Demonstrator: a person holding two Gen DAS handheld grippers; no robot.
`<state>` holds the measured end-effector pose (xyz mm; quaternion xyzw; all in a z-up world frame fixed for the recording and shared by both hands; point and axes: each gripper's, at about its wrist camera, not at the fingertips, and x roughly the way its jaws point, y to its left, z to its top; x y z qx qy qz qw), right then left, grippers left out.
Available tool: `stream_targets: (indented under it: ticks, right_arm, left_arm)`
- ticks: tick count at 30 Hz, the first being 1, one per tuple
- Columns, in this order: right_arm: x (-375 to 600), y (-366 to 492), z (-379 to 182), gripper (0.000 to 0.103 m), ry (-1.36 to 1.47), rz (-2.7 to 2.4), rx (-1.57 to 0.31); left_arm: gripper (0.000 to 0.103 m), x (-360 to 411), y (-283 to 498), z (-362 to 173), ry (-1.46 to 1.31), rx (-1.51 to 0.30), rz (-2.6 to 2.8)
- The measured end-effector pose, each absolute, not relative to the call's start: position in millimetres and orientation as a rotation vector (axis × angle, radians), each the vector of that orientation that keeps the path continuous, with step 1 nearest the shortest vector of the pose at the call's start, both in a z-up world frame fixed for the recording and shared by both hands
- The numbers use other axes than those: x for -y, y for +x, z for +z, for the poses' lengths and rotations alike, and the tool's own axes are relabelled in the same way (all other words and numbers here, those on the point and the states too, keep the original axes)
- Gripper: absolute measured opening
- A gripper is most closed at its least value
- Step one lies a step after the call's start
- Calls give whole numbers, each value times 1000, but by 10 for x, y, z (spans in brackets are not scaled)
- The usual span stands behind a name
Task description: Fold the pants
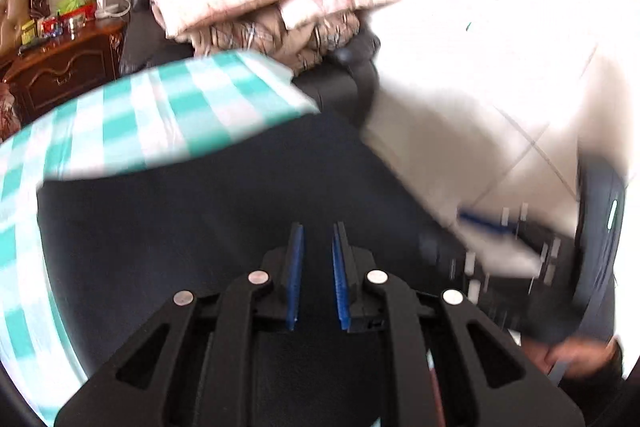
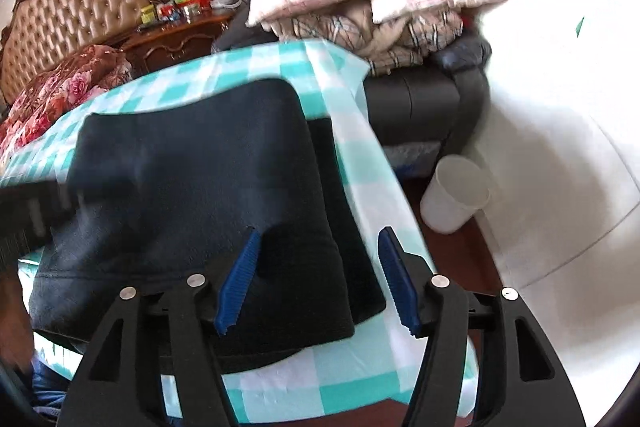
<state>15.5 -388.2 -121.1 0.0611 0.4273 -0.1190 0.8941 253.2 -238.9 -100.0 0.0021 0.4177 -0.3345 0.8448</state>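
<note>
Pants (image 2: 208, 195), one dark pair, lay folded on checked tablecloth (image 2: 360, 379) under wide-spread right gripper (image 2: 318, 279); left gripper (image 1: 318, 277) narrow, gripping nothing.

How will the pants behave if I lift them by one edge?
Probably floppy: the pants lie in soft folded layers on the checked cloth. The free part would likely sag and unfold. The fabric looks thick, so the ribbed fingers should hold it.

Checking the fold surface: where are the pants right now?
The pants lie folded on the checked tablecloth in the right wrist view, directly ahead of the open right tongs, near the table's right edge above the white bin.
</note>
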Motion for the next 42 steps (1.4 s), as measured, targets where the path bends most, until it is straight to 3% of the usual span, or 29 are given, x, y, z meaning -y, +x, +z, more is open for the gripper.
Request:
stream_targets:
  ticks: [5, 10, 16, 17, 19, 20, 26, 33, 42]
  right_arm:
    - [3797, 190, -1225, 61, 74, -273, -891]
    - [3796, 168, -1256, 61, 82, -276, -892]
    - [3791, 185, -1279, 61, 80, -275, -893]
    - [3788, 180, -1280, 61, 80, -274, -893]
    - [3799, 172, -1286, 62, 89, -274, -890]
    - [3804, 173, -1288, 62, 94, -274, -890]
    - [3810, 175, -1284, 63, 97, -276, -887]
    - [3823, 177, -1276, 65, 91, -281, -885]
    - [3780, 162, -1257, 70, 73, -310, -874]
  left_arm:
    - [15, 2802, 3048, -951, 57, -883, -722]
    - [16, 3203, 3414, -1277, 122, -978, -727]
    - [16, 3145, 3457, -1363, 97, -987, -734]
    - [17, 3077, 3414, -1310, 77, -983, -730]
    - [32, 2951, 3321, -1233, 39, -977, -737]
    - [34, 2858, 3224, -1202, 31, -979, -736]
    - [34, 2573, 2636, -1294, 25, -1013, -751]
    - [50, 2320, 2083, -1288, 83, -937, -708]
    - [51, 1957, 1722, -1390, 106, -900, -632]
